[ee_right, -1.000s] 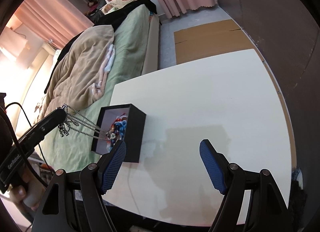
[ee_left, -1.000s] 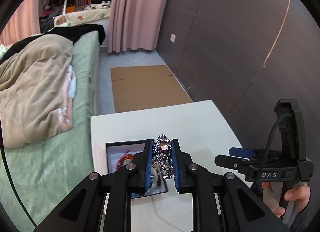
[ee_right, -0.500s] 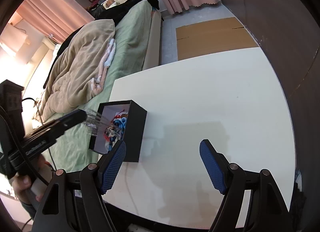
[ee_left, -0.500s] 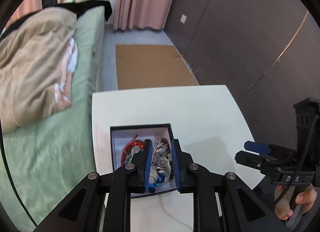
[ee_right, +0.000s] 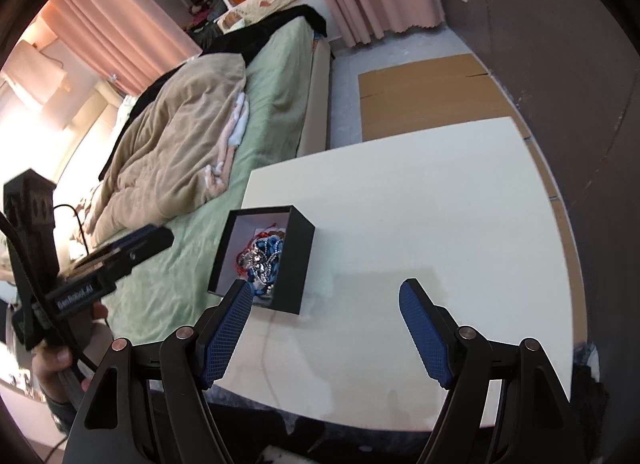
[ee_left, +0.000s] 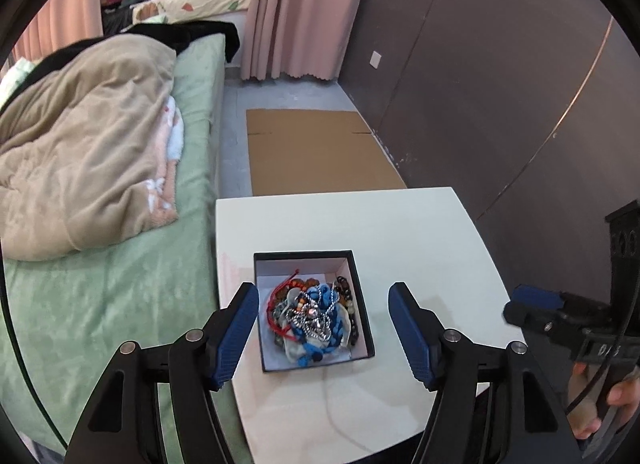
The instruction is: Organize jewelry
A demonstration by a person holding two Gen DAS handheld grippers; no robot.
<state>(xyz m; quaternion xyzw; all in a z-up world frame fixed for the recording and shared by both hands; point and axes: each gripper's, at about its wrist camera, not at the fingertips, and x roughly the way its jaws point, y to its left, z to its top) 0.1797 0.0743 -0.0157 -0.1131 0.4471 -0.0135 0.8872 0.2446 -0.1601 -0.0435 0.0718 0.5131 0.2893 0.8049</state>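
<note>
A black box (ee_left: 304, 252) with a white inside stands near the left edge of the white table (ee_left: 360, 223). It holds a pile of jewelry: blue cord, red string, dark beads, and a silver chain (ee_left: 312, 312) lying on top. My left gripper (ee_left: 322, 292) hovers above the box, its jaws opening, with nothing between the blue pads. The right gripper (ee_right: 326, 284) is open and empty over the table, just right of the box (ee_right: 296, 264). Each gripper shows in the other's view: the left gripper (ee_right: 148, 236) left of the box, the right gripper (ee_left: 532, 300) at the right.
A bed (ee_left: 120, 284) with a green sheet and a beige blanket (ee_left: 88, 151) borders the table's left side. Flat cardboard (ee_left: 316, 151) lies on the floor beyond the table. A dark panelled wall (ee_left: 480, 83) runs along the right, with pink curtains (ee_left: 296, 11) behind.
The left gripper brought the silver chain down into the box and spread its jaws; the chain now lies on the pile. The right gripper stayed open and rose a little.
</note>
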